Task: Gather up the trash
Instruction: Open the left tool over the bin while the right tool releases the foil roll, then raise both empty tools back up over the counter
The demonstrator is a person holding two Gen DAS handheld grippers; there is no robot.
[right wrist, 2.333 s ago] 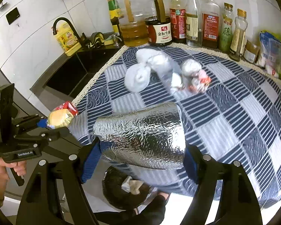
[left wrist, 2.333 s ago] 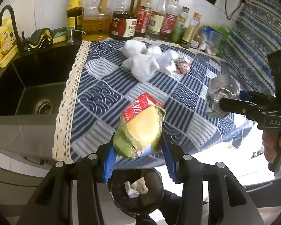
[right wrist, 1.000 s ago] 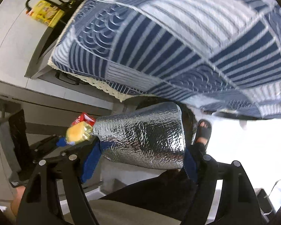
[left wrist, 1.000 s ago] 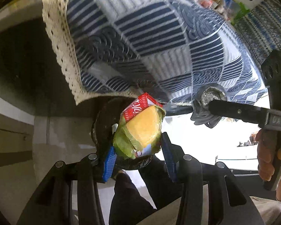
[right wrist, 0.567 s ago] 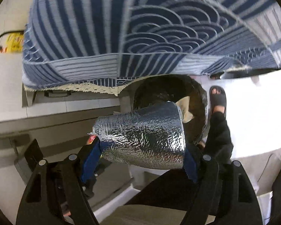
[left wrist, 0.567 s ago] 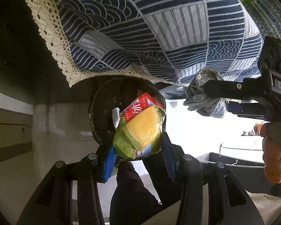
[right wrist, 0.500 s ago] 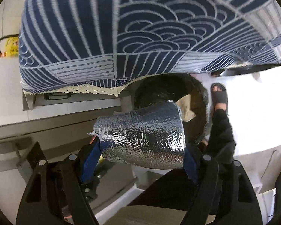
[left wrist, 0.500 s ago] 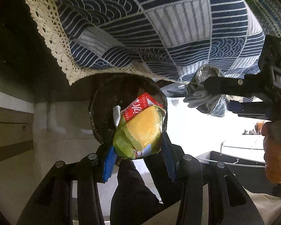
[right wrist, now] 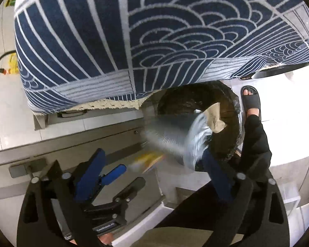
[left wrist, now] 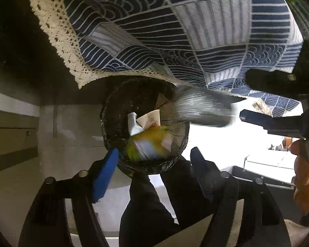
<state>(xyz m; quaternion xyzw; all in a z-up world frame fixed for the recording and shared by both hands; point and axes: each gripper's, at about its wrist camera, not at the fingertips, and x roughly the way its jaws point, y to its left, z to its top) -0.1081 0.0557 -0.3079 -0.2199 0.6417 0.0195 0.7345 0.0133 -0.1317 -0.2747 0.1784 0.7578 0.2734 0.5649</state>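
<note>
A black-lined trash bin (left wrist: pixel 113 123) stands on the floor under the counter edge; it also shows in the right wrist view (right wrist: pixel 234 107). My left gripper (left wrist: pixel 154 160) is open above it. The yellow-green snack wrapper (left wrist: pixel 148 142) is blurred, falling into the bin onto paper scraps (left wrist: pixel 148 119). My right gripper (right wrist: pixel 154 160) is open too. The silver foil bag (right wrist: pixel 173 135) is blurred in free fall over the bin rim; it also shows in the left wrist view (left wrist: pixel 201 111). The wrapper shows as a yellow smear in the right wrist view (right wrist: pixel 148 160).
The blue patterned tablecloth (left wrist: pixel 195 30) with its lace edge (left wrist: pixel 57 35) overhangs the bin. The person's dark trouser leg (left wrist: pixel 150 205) and sandalled foot (right wrist: pixel 251 100) stand beside the bin. Grey cabinet fronts (right wrist: pixel 72 144) lie to the left.
Both grippers have opened over the bin. The snack wrapper and the foil bag have left the jaws and are dropping towards the bin.
</note>
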